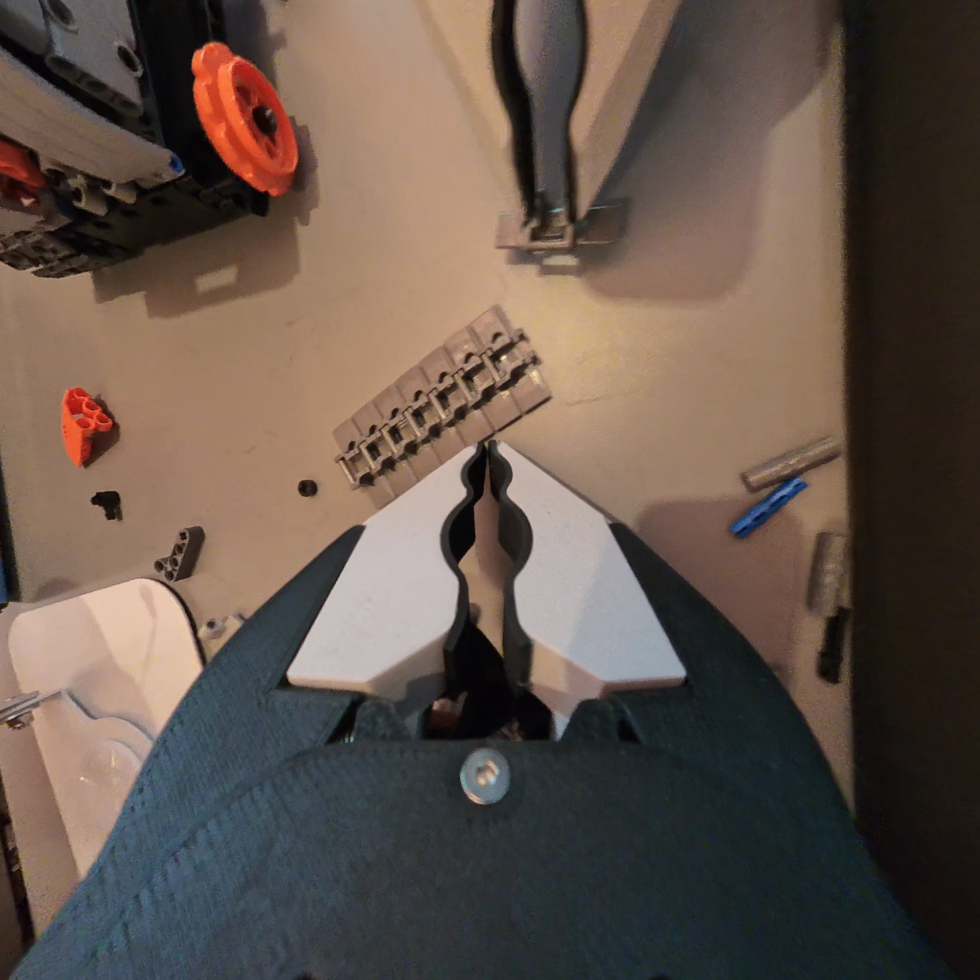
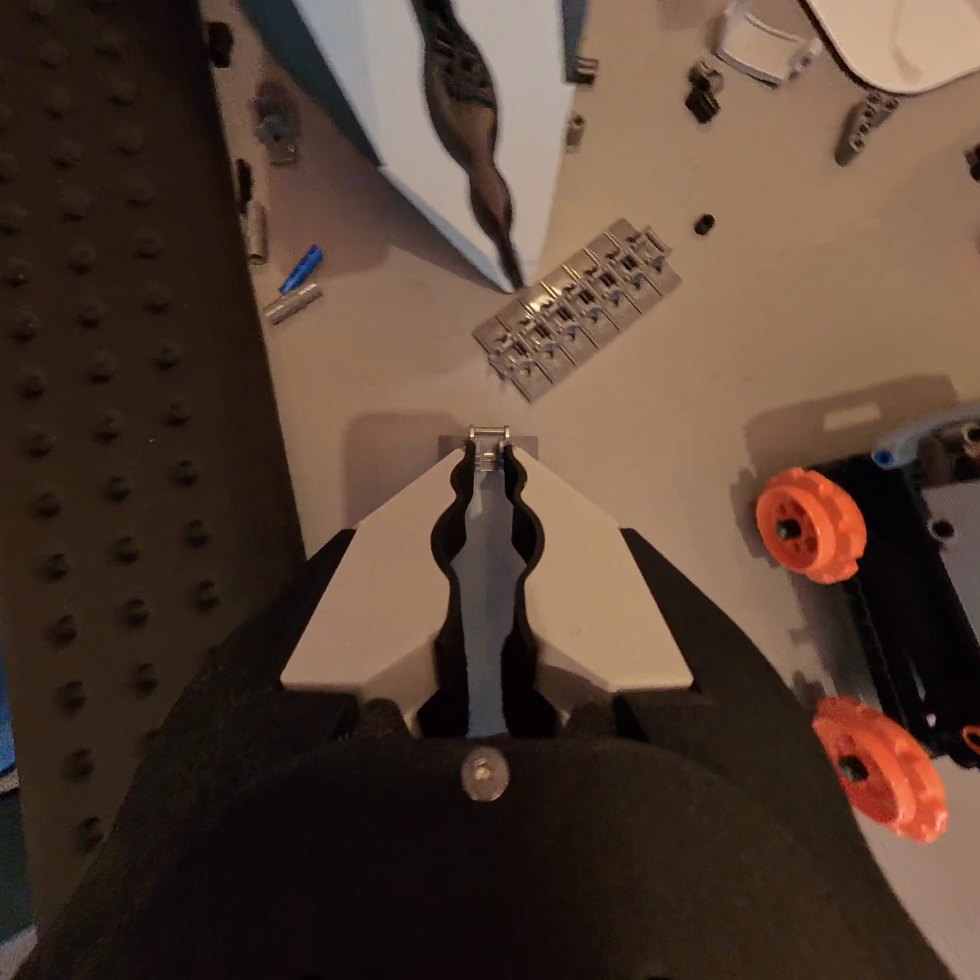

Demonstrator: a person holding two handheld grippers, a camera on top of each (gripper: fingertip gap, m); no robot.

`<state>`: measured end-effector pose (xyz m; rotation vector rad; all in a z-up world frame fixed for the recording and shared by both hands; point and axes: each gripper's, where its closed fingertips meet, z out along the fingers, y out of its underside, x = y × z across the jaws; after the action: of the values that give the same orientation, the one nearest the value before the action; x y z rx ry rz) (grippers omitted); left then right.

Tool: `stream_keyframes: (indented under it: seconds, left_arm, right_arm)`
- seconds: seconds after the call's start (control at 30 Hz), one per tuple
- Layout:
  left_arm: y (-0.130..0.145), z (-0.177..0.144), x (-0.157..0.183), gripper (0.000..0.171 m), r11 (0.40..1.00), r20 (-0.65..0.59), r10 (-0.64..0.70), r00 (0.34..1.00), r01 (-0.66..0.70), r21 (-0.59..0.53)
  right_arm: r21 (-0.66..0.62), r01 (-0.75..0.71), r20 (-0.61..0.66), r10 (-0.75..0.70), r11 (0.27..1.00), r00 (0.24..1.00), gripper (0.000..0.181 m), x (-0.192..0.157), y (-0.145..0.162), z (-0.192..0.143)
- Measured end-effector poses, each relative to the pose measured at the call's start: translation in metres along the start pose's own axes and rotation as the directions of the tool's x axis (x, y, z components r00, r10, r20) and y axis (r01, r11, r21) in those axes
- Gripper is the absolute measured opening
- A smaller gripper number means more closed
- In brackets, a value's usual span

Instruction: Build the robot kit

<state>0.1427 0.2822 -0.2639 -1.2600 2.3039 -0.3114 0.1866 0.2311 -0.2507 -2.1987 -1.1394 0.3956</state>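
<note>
Right claw (image 2: 489, 451) is pinched shut on a single grey track link (image 2: 489, 439), holding it just over the tabletop (image 2: 663, 424). Left claw (image 1: 487, 448) is closed with nothing in it, tips right at the edge of the assembled grey track strip (image 1: 440, 405), maybe touching, can't tell. A tracked model with an orange wheel (image 1: 244, 116) sits off to the side, and loose bits like a blue pin (image 1: 767, 508) are scattered about. My worry: that link is only held by its narrow end, so it could twist or pop out. Also the strip isn't pinned down, so it'll probably slide if pushed.
</note>
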Motion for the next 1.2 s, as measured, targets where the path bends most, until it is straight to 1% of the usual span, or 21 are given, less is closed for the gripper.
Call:
stream_keyframes:
  seconds: [0.07,0.1,0.17,0.27,0.37,0.4,0.47,0.53,0.63,0.7,0.73,0.8,0.87,0.9,1.03,1.07,1.1,1.13,1.2]
  left_arm:
    - [-0.009,-0.001,0.011,0.008,1.0,-0.023,0.002,1.0,-0.001,0.021]
    - [-0.013,-0.001,0.016,0.007,1.0,-0.03,0.002,1.0,-0.001,0.028]
    - [-0.023,0.002,0.017,0.01,0.999,0.003,0.035,0.999,-0.035,0.041]
    - [-0.042,0.011,0.016,0.012,0.994,0.024,0.02,1.0,-0.022,0.103]
    - [-0.056,0.01,0.02,0.032,0.985,0.027,0.066,0.997,-0.069,0.156]
    - [-0.057,0.005,0.017,0.033,0.982,0.037,0.072,0.997,-0.078,0.172]
    - [-0.054,-0.009,0.006,0.034,0.98,0.05,0.054,0.997,-0.062,0.191]
    - [-0.041,-0.014,-0.011,0.035,0.985,0.069,0.031,0.997,-0.042,0.167]
    - [-0.021,-0.006,-0.028,0.038,0.991,0.057,0.048,0.997,-0.054,0.12]
    - [-0.009,0.005,-0.025,0.038,0.993,-0.015,0.081,0.997,-0.079,0.083]
    - [-0.011,0.006,-0.026,0.036,0.991,-0.024,0.091,0.996,-0.088,0.104]
    - [-0.011,0.007,-0.022,0.029,0.993,-0.075,0.075,0.994,-0.068,0.096]
    - [-0.011,0.007,-0.02,0.025,0.995,-0.082,0.064,0.995,-0.057,0.086]
    - [-0.012,0.008,-0.016,0.016,0.995,-0.093,0.06,0.994,-0.052,0.085]
    - [-0.017,0.01,-0.011,0.004,0.998,-0.027,0.019,0.999,-0.017,0.057]
    - [-0.018,0.01,-0.008,0.006,0.998,-0.022,0.025,0.999,-0.023,0.053]
    - [-0.021,0.008,-0.005,0.014,0.998,-0.029,0.028,0.999,-0.026,0.055]
    - [-0.023,0.006,-0.005,0.018,0.998,-0.028,0.027,0.999,-0.026,0.058]
    - [-0.028,0.001,-0.012,0.028,0.995,-0.011,0.045,0.999,-0.044,0.091]
  right_arm:
    - [-0.009,-0.03,-0.034,0.03,1.0,0.999,0.008,0.003,0.003,0.0]
    - [-0.008,-0.042,-0.042,0.042,0.999,0.998,0.008,0.003,0.003,0.0]
    - [-0.007,-0.054,-0.056,0.053,0.999,0.997,0.009,0.003,0.003,0.0]
    - [0.012,-0.066,-0.062,0.067,0.998,0.996,0.008,0.004,0.001,-0.001]
    - [0.027,-0.086,-0.079,0.088,0.996,0.993,0.008,0.008,0.002,-0.003]
    - [0.032,-0.087,-0.086,0.09,0.996,0.992,0.008,0.009,0.002,-0.004]
    - [0.048,-0.098,-0.096,0.102,0.994,0.99,0.008,0.011,0.002,-0.006]
    - [0.049,-0.112,-0.102,0.117,0.992,0.988,0.008,0.014,0.001,-0.005]
    - [0.039,-0.117,-0.103,0.121,0.992,0.987,0.008,0.014,-0.002,0.001]
    - [0.034,-0.111,-0.103,0.114,0.993,0.988,0.008,0.013,-0.004,0.003]
    - [0.035,-0.112,-0.105,0.115,0.993,0.988,0.008,0.013,-0.005,0.004]
    - [0.036,-0.118,-0.106,0.121,0.992,0.987,0.008,0.014,-0.005,0.004]
    - [0.041,-0.124,-0.118,0.128,0.991,0.985,0.008,0.016,-0.004,0.002]
    - [0.045,-0.128,-0.123,0.133,0.991,0.984,0.008,0.018,-0.004,0.001]
    - [0.046,-0.171,-0.14,0.176,0.984,0.974,0.008,0.029,0.003,-0.002]
    - [0.045,-0.179,-0.147,0.184,0.983,0.972,0.008,0.031,0.004,-0.001]
    - [0.047,-0.185,-0.148,0.191,0.982,0.971,0.008,0.031,0.004,-0.001]
    - [0.047,-0.189,-0.147,0.194,0.981,0.97,0.008,0.031,0.003,0.001]
    - [0.046,-0.196,-0.162,0.201,0.979,0.966,0.008,0.032,0.002,0.002]
